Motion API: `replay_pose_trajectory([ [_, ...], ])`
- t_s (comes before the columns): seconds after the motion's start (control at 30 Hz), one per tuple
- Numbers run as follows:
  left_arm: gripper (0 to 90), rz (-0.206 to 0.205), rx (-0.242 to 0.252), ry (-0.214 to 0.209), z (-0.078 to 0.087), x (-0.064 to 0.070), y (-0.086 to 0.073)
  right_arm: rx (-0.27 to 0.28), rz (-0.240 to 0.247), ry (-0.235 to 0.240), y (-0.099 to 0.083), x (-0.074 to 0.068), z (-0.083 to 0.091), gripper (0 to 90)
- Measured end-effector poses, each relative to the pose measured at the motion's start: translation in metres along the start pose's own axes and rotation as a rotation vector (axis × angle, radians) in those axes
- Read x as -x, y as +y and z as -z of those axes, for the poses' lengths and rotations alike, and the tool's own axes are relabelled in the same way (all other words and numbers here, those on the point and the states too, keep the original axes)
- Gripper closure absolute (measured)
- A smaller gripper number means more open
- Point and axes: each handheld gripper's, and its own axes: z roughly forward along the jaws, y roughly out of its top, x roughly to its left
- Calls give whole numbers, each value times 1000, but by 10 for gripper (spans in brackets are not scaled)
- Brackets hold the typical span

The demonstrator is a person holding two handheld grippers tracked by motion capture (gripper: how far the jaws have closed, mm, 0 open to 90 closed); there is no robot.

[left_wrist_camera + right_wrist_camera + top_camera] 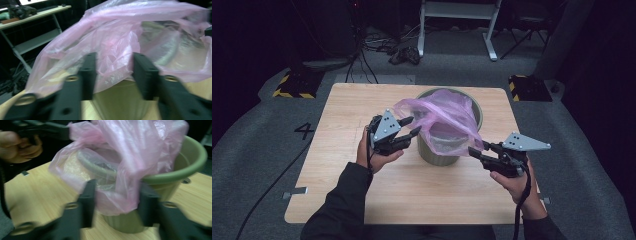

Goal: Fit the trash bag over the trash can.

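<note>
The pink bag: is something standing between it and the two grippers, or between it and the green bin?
Nothing visible does. The pink bag already drapes over the green bin, and both the left gripper and the right gripper have their open fingers right at the plastic.

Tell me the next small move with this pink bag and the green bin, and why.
Probably close the right gripper on the pink bag edge lying between its open jaws, then draw it down over the green bin rim. The bag drapes loosely across the bin's mouth, and the left gripper is open at the opposite edge.
</note>
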Motion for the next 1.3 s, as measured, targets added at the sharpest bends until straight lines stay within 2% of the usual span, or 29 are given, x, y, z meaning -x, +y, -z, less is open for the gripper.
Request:
replay_pose_trajectory([
  [0.07,810,-4,4,18,0,-5,-2,-8,5,-9,-1,2,-2,795],
  [0.13,890,-14,-7,36,0,-9,-2,-20,4,-17,-3,5,-3,869],
  [0.17,898,-4,-9,32,1,-12,-3,-23,1,-23,-4,7,-2,885],
  [0.37,900,-12,-33,33,13,-26,-12,-23,-24,-23,-7,19,8,897],
  [0.5,900,-38,-60,54,20,-32,-17,-28,-44,-31,-10,28,18,897],
  [0.6,900,-49,-94,60,22,-36,-23,-55,-79,-24,-13,39,22,897],
  [0.67,900,-44,-111,61,24,-39,-28,-92,-89,-40,-17,48,22,896],
  [0.77,900,-38,-128,70,27,-45,-35,-115,-110,-64,-23,61,22,896],
  [0.87,900,-23,-128,68,34,-49,-40,-127,-108,-103,-28,70,25,894],
  [0.97,900,-33,-128,63,39,-49,-41,-123,-107,-107,-31,72,27,890],
  [1.03,899,-46,-119,68,43,-46,-41,-119,-67,-118,-29,69,27,833],
  [1.1,767,-38,-89,32,47,-42,-39,-116,-26,-137,-26,64,26,640],
  [1.17,689,-52,-57,-14,53,-35,-36,-93,1,-139,-22,59,27,546],
  [1.23,556,-57,-51,-12,55,-28,-31,-70,24,-144,-17,53,28,403],
  [1.3,451,-60,-34,-24,58,-20,-28,-41,55,-147,-11,45,31,321],
])
